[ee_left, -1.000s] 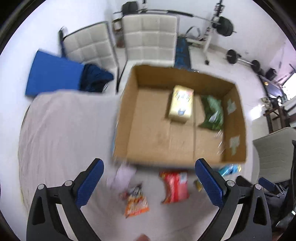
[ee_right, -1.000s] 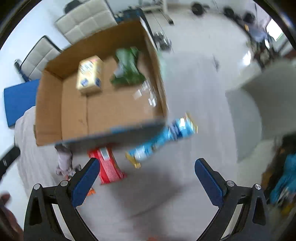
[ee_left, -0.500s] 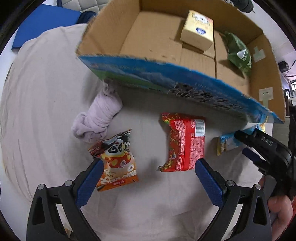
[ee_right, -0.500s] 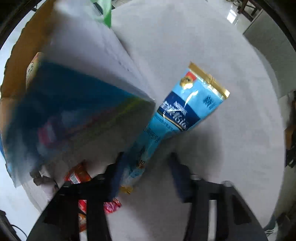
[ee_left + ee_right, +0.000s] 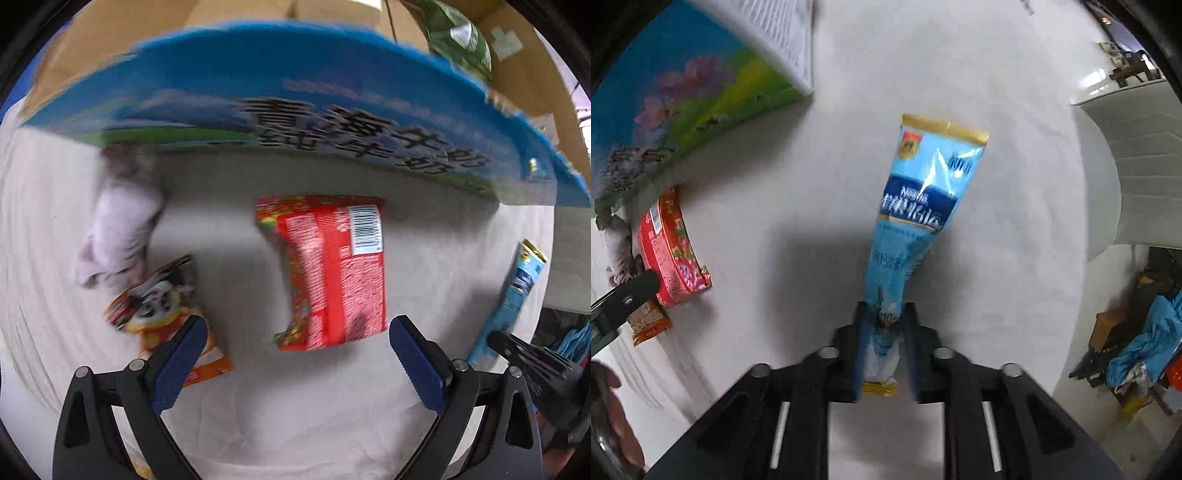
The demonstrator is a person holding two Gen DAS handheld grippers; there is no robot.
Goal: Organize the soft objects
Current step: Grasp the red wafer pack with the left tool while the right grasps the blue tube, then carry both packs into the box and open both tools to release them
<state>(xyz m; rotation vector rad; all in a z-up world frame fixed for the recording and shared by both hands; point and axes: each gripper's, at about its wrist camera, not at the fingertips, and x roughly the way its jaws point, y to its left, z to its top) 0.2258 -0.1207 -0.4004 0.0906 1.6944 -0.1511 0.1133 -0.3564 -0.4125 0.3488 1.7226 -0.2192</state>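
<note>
Blue packet [image 5: 916, 206] now pinched at its near end between the pressed-together fingers of the right gripper [image 5: 882, 332], where half a second ago those fingers only straddled it; far end still lying on the pale cloth [image 5: 1015, 184], just right of the cardboard box [image 5: 701, 92]. Reads as a grasp just made, with lifting into the box the likely next step. Left gripper [image 5: 295, 354] spread wide and holding nothing, dropped closer over the red packet [image 5: 332, 269], which sits between its fingers but untouched. Orange snack bag [image 5: 166, 306] and lilac cloth bundle [image 5: 118, 236] to the left, near the box front, still waiting.
</note>
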